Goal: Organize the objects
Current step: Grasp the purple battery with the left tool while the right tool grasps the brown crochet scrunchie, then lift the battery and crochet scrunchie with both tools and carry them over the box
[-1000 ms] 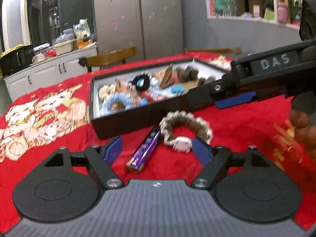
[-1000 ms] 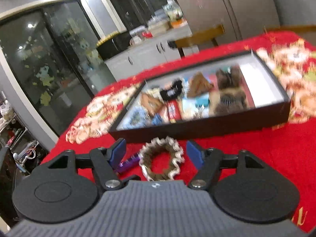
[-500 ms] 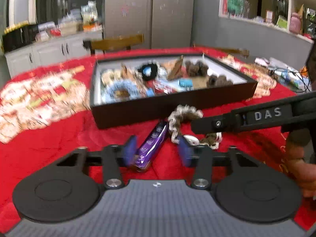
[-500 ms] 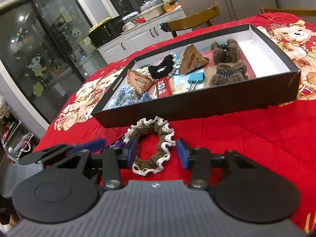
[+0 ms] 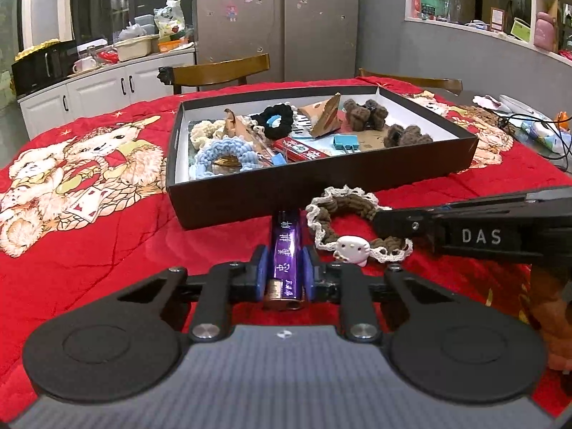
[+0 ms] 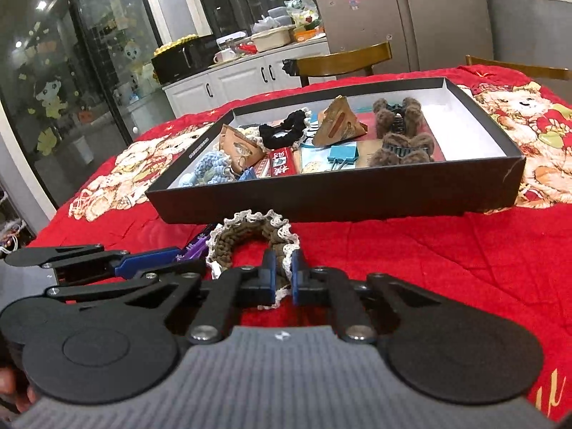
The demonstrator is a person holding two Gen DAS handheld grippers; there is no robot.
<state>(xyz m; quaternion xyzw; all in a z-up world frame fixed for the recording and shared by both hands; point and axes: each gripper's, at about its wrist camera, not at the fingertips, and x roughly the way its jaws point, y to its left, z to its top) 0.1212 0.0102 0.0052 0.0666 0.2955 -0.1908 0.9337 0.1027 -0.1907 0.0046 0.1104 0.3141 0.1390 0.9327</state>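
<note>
Purple foil bar (image 5: pixel 286 250) sits pinched in the left gripper (image 5: pixel 285 276), just before the black box (image 5: pixel 321 193); the right gripper (image 6: pixel 282 275) has just closed on the brown scrunchie (image 6: pixel 246 239). That thin, soft bite, possibly only lace, could slip when lifted.

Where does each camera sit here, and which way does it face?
Left wrist: on the left gripper, facing the black box; fingers clamp the purple bar.
Right wrist: on the right gripper, facing the same box; fingers pinch the brown scrunchie.
Shared: box, bar, scrunchie, each other's gripper.
</note>
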